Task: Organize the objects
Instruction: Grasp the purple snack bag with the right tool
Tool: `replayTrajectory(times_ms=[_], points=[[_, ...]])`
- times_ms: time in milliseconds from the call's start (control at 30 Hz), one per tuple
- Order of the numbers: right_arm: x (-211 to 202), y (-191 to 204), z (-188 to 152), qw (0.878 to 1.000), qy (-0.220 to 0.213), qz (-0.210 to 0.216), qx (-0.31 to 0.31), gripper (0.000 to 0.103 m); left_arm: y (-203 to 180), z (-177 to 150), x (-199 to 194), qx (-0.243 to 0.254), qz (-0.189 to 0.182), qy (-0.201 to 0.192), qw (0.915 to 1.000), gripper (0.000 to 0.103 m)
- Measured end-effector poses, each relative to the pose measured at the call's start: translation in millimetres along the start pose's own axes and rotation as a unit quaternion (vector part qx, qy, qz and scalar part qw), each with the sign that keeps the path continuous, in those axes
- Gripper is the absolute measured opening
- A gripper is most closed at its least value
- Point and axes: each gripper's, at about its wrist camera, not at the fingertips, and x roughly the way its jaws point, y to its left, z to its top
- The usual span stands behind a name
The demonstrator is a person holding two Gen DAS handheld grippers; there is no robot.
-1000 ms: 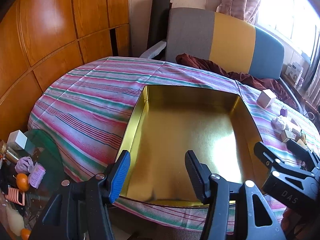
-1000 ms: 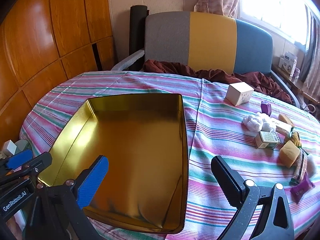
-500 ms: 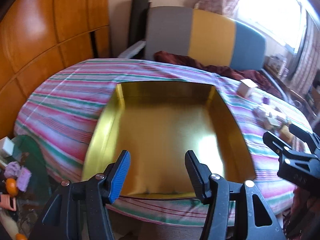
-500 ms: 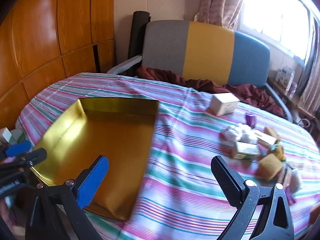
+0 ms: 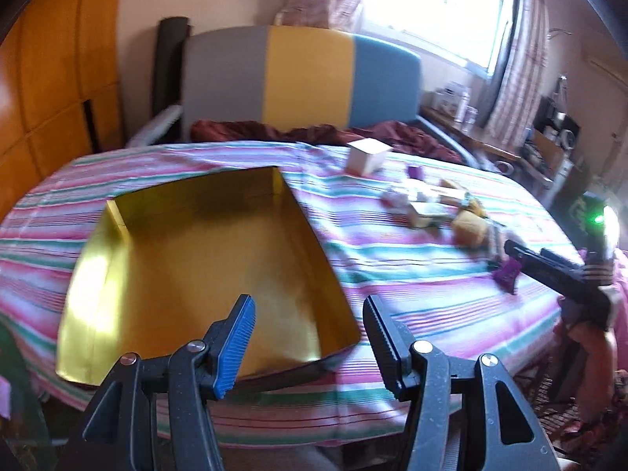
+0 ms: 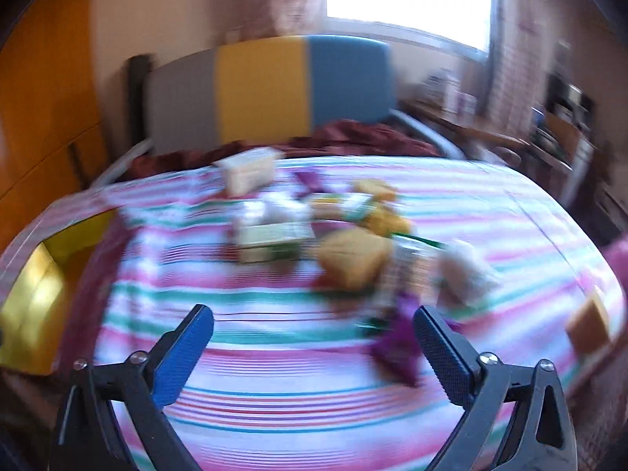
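While tilted downward, both grippers (image 5: 308,337) (image 6: 314,337) empty-jawed

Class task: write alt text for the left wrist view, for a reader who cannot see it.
An empty gold tray sits on a striped tablecloth, just beyond the open, empty left gripper. Small items cluster to its right beside a white box; the right gripper enters at the right edge.
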Motion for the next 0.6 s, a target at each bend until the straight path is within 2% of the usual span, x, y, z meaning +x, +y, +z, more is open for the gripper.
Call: replayTrajectory(times_ms=[67,167,233,333,433,500,600], points=[[4,-26,-3,0.999,0.008,-0.031,0.034,0.083,-7,1,4,-0.006,-0.020,0.009,0.9997,0.058],[17,-62,-13,0.993,0.033,-0.035,0.104,0.083,-19,2,11,-0.007,-0.042,0.020,0.9989,0.058],[27,-77,-18,0.990,0.049,-0.020,0.134,0.080,-27,2,16,-0.002,-0.054,0.029,0.9982,0.058],[42,-86,-23,0.985,0.066,0.016,0.156,0.070,-42,1,22,0.021,-0.053,0.037,0.9977,0.058],[52,-91,-26,0.982,0.079,0.027,0.168,0.058,-58,1,30,0.046,-0.054,0.050,0.9962,0.058],[55,-98,-28,0.980,0.072,0.044,0.183,0.042,-66,2,35,0.051,-0.068,0.057,0.9947,0.058],[54,-103,-28,0.979,0.062,0.063,0.184,0.038,-78,3,44,0.060,-0.096,0.073,0.9908,0.058]])
